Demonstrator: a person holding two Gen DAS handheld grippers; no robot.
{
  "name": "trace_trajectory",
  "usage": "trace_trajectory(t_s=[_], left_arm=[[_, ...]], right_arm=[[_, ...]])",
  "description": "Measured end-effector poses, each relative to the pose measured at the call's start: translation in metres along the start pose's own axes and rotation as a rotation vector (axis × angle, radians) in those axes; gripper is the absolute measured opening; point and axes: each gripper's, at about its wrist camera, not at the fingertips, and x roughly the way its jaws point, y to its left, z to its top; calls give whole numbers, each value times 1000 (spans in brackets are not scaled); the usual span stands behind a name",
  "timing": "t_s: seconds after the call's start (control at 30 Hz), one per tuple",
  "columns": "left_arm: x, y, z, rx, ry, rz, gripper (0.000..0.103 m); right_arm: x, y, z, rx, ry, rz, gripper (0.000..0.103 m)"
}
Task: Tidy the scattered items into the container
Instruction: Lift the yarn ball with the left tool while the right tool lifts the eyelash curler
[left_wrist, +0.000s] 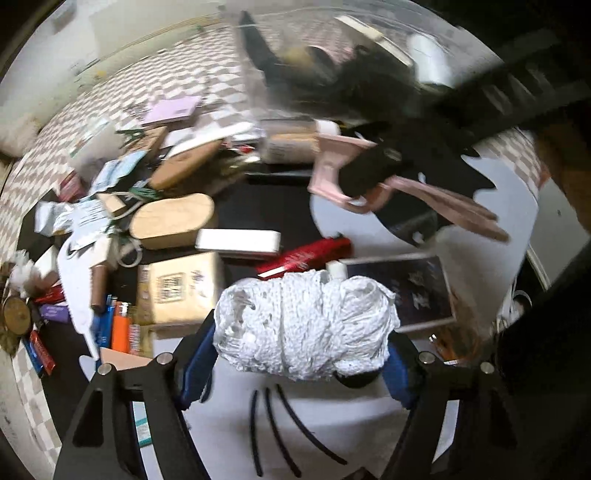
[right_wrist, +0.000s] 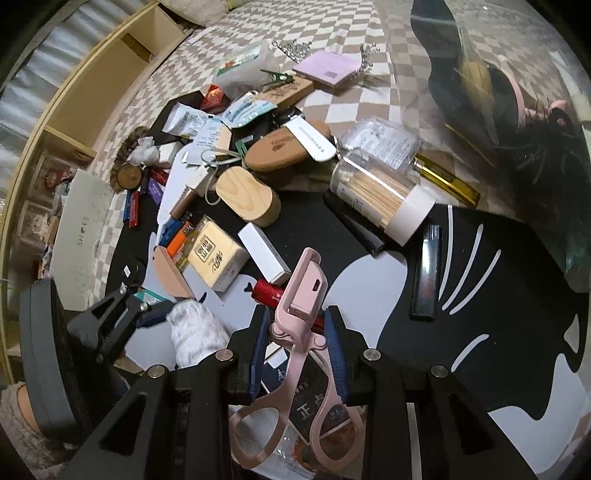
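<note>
Left gripper (left_wrist: 303, 354): closed on white knitted bundle (left_wrist: 306, 325), carried above the black-and-white mat (right_wrist: 461, 295).

Right gripper (right_wrist: 297, 343): clamped on pink eyelash curler (right_wrist: 295, 325), handles trailing back.

Clear container (right_wrist: 517, 92): far right, already holding dark items.

Advice: keep both grips firm, clear the toothpick jar (right_wrist: 380, 192), release one item at a time.

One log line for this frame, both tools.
left tool: shut on white knit bundle | right tool: shut on pink eyelash curler | clear container: holds dark items | clutter: still on mat
</note>
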Motion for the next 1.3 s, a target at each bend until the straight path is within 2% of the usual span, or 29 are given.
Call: trace_trajectory(t_s=[0.27, 0.63, 0.93, 1.3], left_arm=[[-22, 28, 21, -94, -63, 27, 77], [-55, 47, 39, -210, -116, 9, 77], [-69, 48, 58, -251, -146, -2, 77], [-101, 28, 100, -222, -251, -15, 77]], right_arm=[[-9, 12, -2, -50, -34, -7, 31], [-22, 25, -6, -105, -87, -42, 31], [-58, 21, -3, -120, -209, -85, 31], [-117, -3, 0, -17, -385, -51, 31]])
